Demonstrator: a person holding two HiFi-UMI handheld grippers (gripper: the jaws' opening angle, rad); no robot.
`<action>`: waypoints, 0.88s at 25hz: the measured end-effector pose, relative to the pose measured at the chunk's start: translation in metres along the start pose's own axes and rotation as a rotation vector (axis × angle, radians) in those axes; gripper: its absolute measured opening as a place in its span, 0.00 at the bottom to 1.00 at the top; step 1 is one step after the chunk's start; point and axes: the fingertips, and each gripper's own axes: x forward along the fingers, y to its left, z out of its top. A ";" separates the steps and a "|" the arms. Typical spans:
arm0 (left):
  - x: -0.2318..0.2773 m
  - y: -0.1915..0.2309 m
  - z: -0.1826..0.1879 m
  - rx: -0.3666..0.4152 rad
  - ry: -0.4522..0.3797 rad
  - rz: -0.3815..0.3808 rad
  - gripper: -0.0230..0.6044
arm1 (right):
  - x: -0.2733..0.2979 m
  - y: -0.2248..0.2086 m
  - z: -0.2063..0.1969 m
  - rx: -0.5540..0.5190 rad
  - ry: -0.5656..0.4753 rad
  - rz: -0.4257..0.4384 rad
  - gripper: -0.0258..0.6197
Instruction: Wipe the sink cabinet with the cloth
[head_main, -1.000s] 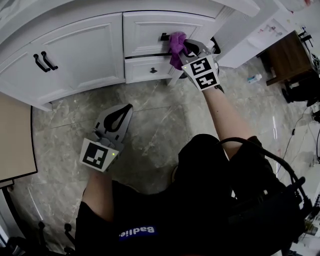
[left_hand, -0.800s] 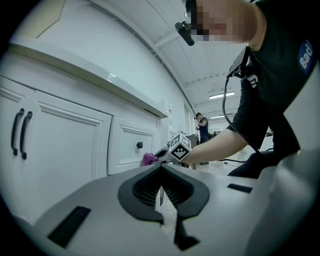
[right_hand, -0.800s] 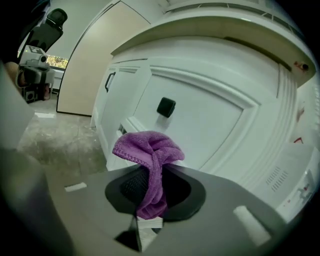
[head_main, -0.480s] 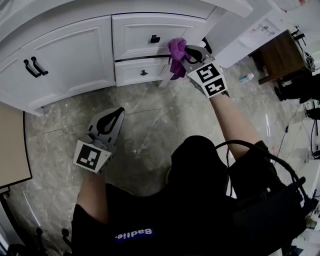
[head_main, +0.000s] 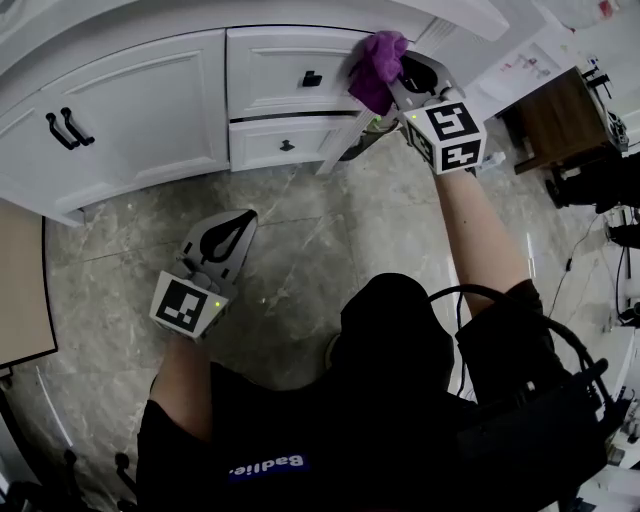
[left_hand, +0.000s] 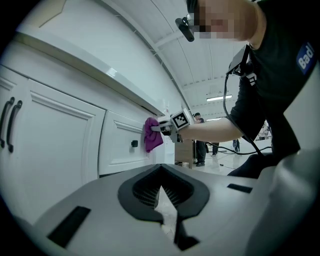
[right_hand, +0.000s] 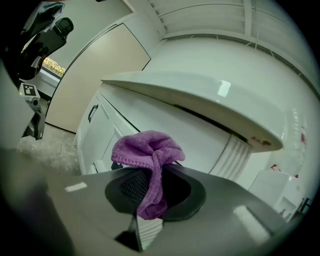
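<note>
Head view: white cabinet across the top of frame, grey floor below it. Right gripper is raised to the top right corner of the upper drawer. Its jaws are clenched on the purple cloth, which bunches ahead of the tips and appears to touch the drawer front. Left gripper hangs low over the floor, jaws together and empty.

Step in hand, as I judge it: wiping the drawer face. To do it well:
- Press with the bunched cloth, not the jaw tips.
- Use level, overlapping strokes.
- Skirt the black knob.
</note>
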 end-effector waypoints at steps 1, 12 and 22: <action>0.000 0.000 0.000 -0.002 -0.002 0.000 0.04 | 0.003 0.006 -0.008 0.000 0.008 0.002 0.13; -0.006 0.003 -0.008 -0.007 0.016 0.007 0.04 | 0.041 0.088 -0.148 0.070 0.252 0.136 0.13; -0.001 -0.001 -0.007 -0.010 0.003 -0.016 0.04 | -0.012 0.034 -0.065 0.050 0.108 0.070 0.13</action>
